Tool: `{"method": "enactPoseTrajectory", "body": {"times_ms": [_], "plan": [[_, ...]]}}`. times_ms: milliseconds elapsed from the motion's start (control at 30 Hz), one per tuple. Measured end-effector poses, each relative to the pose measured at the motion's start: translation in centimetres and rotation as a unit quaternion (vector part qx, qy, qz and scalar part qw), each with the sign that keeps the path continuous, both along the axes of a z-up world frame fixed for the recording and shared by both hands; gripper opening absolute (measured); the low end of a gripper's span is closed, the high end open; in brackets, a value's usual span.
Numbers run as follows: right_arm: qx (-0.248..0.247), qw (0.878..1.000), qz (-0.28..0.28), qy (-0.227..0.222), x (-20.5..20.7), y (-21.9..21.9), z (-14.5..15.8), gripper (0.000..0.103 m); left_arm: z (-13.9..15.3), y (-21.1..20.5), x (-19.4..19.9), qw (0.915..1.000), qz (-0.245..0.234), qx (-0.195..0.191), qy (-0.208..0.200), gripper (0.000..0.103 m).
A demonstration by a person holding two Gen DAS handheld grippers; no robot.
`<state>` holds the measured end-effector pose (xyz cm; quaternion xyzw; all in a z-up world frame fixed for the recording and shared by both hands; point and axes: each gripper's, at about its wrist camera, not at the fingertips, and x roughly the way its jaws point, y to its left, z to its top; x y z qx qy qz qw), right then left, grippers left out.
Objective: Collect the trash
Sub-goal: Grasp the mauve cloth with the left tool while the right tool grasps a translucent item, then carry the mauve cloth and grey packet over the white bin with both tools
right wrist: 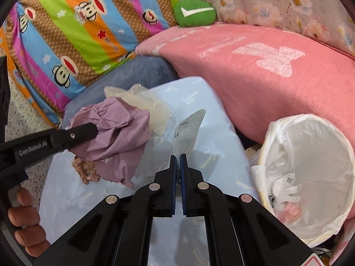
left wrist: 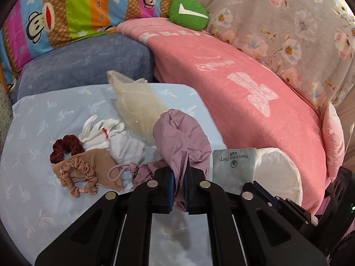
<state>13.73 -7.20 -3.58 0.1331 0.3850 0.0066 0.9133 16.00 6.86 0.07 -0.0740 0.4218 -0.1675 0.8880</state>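
Overhead, both grippers were clamped on items above the pale blue counter (left wrist: 33, 115). Left gripper (left wrist: 179, 177): jaws closed on a crumpled lilac cloth pouch (left wrist: 179, 137), lifted off the surface. Right gripper (right wrist: 178, 161): jaws pinched shut on a grey foil packet (right wrist: 187, 130), held upright. White-lined trash bin (right wrist: 310, 155) stood just right of the counter, against a pink blanket (right wrist: 266, 84). Scrunchies (left wrist: 66, 148) and socks lay on the counter.
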Motion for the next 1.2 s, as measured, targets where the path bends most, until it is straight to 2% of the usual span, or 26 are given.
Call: {"method": "enactPoseTrajectory", "body": {"times_ms": [233, 533, 933, 1200], "plan": [[-0.001, 0.999, -0.038, -0.031, -2.2, -3.4, 3.3, 0.004, 2.1, -3.0, -1.2, 0.9991, -0.034, -0.007, -0.025, 0.007], [-0.001, 0.994, -0.092, -0.059, -5.7, -8.5, 5.5, 0.004, 3.9, -8.2, -3.1, 0.9947, -0.091, -0.012, -0.047, 0.007], [-0.004, 0.985, -0.155, -0.071, -9.7, -14.5, 6.0, 0.004, 4.7, -14.1, -5.0, 0.9860, -0.159, -0.015, -0.049, 0.007], [-0.004, 0.982, -0.175, -0.070, -10.9, -16.4, 5.8, 0.004, 4.5, -17.1, -5.7, 0.9810, -0.190, -0.007, -0.041, 0.008]]}}
